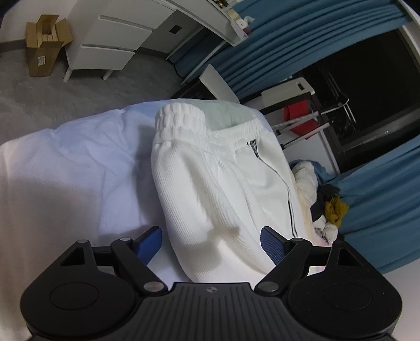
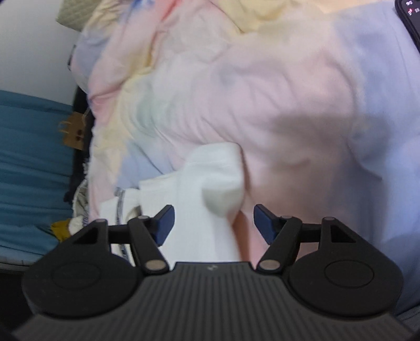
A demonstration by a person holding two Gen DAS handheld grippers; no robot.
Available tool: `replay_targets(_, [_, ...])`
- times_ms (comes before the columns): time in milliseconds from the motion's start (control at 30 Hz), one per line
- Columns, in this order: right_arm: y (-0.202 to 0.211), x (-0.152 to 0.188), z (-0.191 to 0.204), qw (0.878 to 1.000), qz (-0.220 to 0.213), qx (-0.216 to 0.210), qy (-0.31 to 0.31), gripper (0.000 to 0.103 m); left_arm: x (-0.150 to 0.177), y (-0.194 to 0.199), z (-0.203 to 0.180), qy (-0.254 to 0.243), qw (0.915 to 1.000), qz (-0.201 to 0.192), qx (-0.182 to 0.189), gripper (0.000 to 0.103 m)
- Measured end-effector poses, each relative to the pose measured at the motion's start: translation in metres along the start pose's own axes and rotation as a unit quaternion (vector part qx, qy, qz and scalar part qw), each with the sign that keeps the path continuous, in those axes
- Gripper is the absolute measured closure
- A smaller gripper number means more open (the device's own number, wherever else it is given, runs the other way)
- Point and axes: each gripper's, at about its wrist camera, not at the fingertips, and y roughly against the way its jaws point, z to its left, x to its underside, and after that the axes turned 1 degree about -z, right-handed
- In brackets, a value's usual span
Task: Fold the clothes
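White ribbed trousers (image 1: pixel 223 183) with an elastic waistband and a dark side stripe lie on a white sheet (image 1: pixel 73 170), waistband at the far end. My left gripper (image 1: pixel 211 242) is open, its blue pads on either side of the near part of the trousers without pinching them. In the right wrist view, a white folded end of the trousers (image 2: pixel 210 181) lies over a pastel pink, yellow and lilac blanket (image 2: pixel 288 105). My right gripper (image 2: pixel 212 223) is open, the white cloth running between its spread blue pads.
A pile of mixed clothes (image 1: pixel 325 204) sits to the right of the trousers. Blue curtains (image 1: pixel 288 44), a white drawer unit (image 1: pixel 110 44), a cardboard box (image 1: pixel 44 44) and a drying rack (image 1: pixel 309 120) stand beyond the bed. A dark phone (image 2: pixel 410 18) lies at the blanket's far right.
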Motion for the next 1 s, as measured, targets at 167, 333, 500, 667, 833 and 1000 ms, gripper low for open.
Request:
replay_targets(167, [-0.027, 0.003, 0.002, 1.000, 0.012, 0.021, 0.008, 0.034, -0.003, -0.011, 0.004, 0.019, 0.9998, -0.004, -0.007, 0.019])
replay_targets(333, [-0.048, 0.011, 0.015, 0.999, 0.011, 0.002, 0.050, 0.048, -0.008, -0.022, 0.008, 0.031, 0.9992, -0.014, -0.022, 0.020])
replay_targets(500, [-0.037, 0.018, 0.033, 0.993, 0.000, -0.062, 0.100, 0.095, -0.011, -0.029, 0.007, 0.027, 0.9993, -0.018, -0.019, 0.021])
replay_targets(667, [-0.027, 0.018, 0.042, 0.986, -0.018, -0.111, 0.122, 0.096, -0.013, -0.030, 0.015, 0.052, 0.9984, -0.022, 0.004, 0.029])
replay_targets(833, [-0.025, 0.016, 0.044, 0.985, -0.027, -0.112, 0.126, 0.096, -0.014, -0.035, 0.018, 0.064, 0.9969, -0.011, 0.044, 0.062])
replay_targets(1000, [-0.019, 0.018, 0.046, 0.982, -0.045, -0.121, 0.135, 0.097, -0.013, -0.028, 0.008, 0.032, 0.9979, -0.028, 0.049, 0.088])
